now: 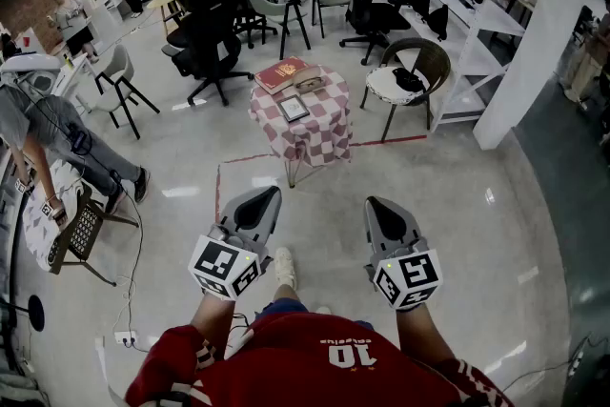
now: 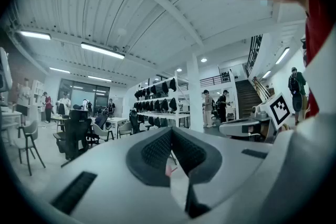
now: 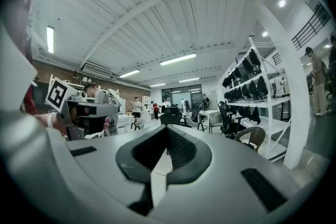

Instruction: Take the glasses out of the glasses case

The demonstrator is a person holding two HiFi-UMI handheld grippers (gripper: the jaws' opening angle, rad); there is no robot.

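Close in front of the person, the left gripper (image 1: pixel 259 203) and right gripper (image 1: pixel 381 210) hung side by side over the floor, each with its fingers closed tip to tip on nothing. Well ahead, on the checked tabletop (image 1: pixel 319 136), a small grey-brown thing that may have been the case (image 1: pixel 310 83) lay just beside a red book (image 1: pixel 286 71). No glasses showed, so the task looked unstarted, with reaching, opening and lifting out all left.

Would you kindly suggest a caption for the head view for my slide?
Left gripper and right gripper, shut and empty, held short of a checkered-cloth table bearing a red book.
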